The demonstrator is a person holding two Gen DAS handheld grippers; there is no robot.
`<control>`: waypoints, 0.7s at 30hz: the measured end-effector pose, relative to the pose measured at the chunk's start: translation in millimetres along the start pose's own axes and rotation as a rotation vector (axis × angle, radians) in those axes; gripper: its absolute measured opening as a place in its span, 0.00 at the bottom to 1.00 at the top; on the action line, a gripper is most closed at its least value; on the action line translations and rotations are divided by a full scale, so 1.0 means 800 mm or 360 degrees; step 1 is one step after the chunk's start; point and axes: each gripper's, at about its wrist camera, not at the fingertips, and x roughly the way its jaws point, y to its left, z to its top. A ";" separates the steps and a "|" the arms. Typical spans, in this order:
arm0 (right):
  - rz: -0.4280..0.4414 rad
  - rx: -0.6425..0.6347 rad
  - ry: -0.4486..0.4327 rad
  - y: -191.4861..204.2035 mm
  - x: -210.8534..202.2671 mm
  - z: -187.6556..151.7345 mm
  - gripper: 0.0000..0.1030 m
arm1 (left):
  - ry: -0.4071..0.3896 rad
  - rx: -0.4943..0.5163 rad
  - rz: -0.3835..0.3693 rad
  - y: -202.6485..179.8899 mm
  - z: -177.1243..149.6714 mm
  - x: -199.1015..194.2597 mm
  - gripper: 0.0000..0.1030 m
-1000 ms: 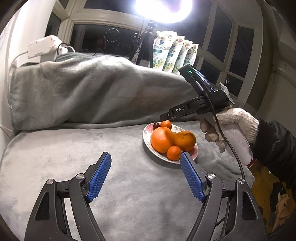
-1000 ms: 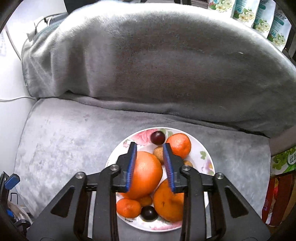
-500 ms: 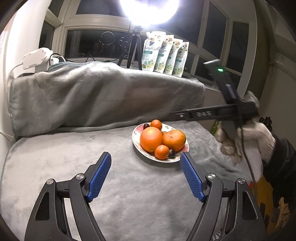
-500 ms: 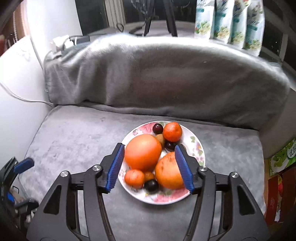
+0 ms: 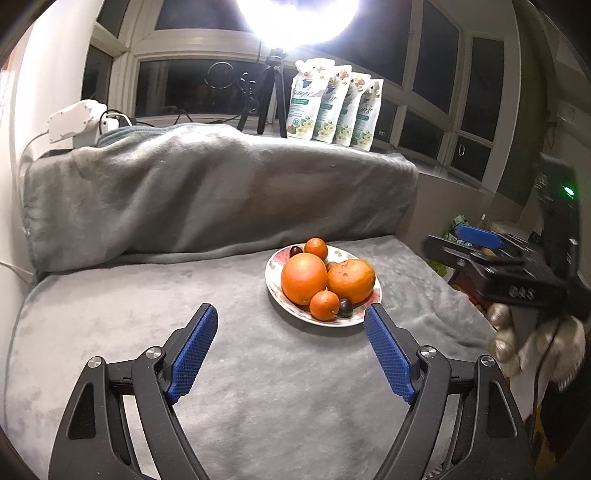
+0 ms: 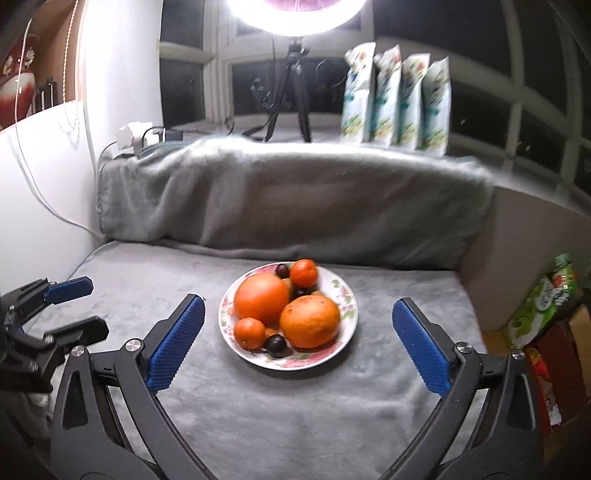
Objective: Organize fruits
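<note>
Here, left gripper (image 5: 290, 354) and right gripper (image 6: 297, 341) jaws wide apart, empty, short of the fruit plate (image 6: 345, 314).

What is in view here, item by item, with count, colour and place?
plate: one, white with floral rim, on the blanket
large oranges: two, orange, on the plate
small oranges: two, orange, one at the back of the plate, one at the front
dark fruits: at least three, dark purple, among the oranges
blanket: one, grey, over seat and backrest
pouches: four, white-green, on the sill
ring light: one, white, on a tripod
left tongs: open, blue pads
right tongs: open, blue pads
glove: one, white, right hand
</note>
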 end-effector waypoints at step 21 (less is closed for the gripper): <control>-0.0155 0.0093 -0.0056 0.014 -0.018 -0.028 1.00 | 0.0078 -0.0050 0.0130 0.003 -0.008 0.020 0.80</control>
